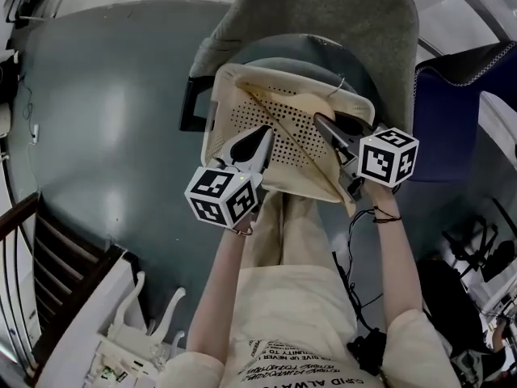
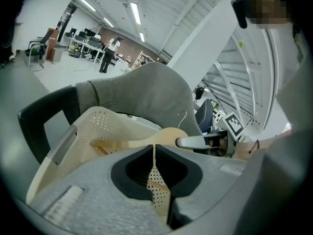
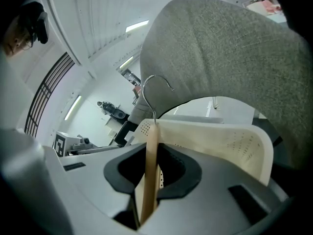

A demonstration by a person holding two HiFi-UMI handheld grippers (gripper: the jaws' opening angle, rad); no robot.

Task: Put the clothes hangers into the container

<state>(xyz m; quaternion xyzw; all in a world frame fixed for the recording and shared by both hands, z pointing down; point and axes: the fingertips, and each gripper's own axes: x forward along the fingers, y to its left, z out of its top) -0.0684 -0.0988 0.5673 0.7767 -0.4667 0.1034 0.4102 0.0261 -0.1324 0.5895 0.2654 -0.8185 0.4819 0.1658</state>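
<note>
The task looks partly done. The right gripper (image 3: 151,163) is clamped on a wooden hanger (image 3: 150,155), which stands edge-on between its jaws with the wire hook just above them. From the head view the hanger (image 1: 309,103) reaches ahead of that gripper (image 1: 321,122) into the basket (image 1: 216,115) on the chair (image 1: 323,14), with its thin bar slanting across the basket floor. It appears to be inside or nearly so, but not yet let go. The left gripper (image 1: 264,133) hovers over the basket's near side, its jaws together with nothing between them. I see no other hanger in the basket. What is left, I judge, is to lower, release and fetch any remaining hangers.
</note>
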